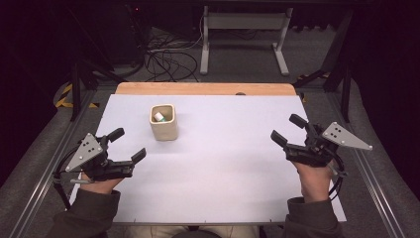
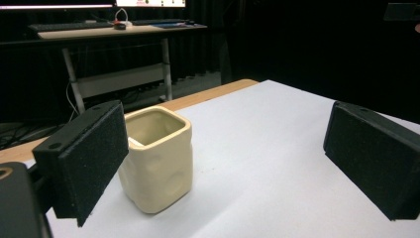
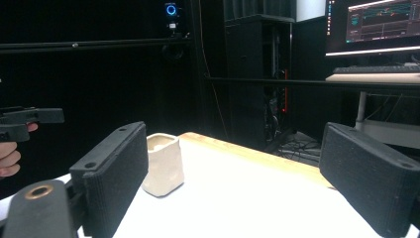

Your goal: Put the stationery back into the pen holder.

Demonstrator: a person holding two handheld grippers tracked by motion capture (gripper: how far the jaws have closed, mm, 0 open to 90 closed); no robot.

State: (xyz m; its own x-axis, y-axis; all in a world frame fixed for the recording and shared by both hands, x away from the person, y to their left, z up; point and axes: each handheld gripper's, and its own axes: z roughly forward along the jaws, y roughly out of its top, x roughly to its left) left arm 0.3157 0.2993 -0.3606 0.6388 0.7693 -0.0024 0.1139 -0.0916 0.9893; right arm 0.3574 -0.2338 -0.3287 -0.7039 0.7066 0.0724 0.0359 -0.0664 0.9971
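Note:
A cream square cup [image 1: 164, 122] stands on the white table top [image 1: 213, 163], left of centre toward the back, with a small white and green object [image 1: 159, 117] inside it. My left gripper [image 1: 127, 144] rests at the table's left side, open, nothing between its jaws, short of the cup. In the left gripper view the cup [image 2: 157, 158] sits just past the left pad. My right gripper [image 1: 289, 130] is at the right side, open and empty, well away from the cup [image 3: 164, 165].
A wooden strip [image 1: 205, 89] runs along the table's far edge. Beyond it stand a desk frame [image 1: 243, 34] and loose cables [image 1: 168, 62] on the floor. A monitor [image 3: 374, 25] shows in the right gripper view. Dark stands flank the table.

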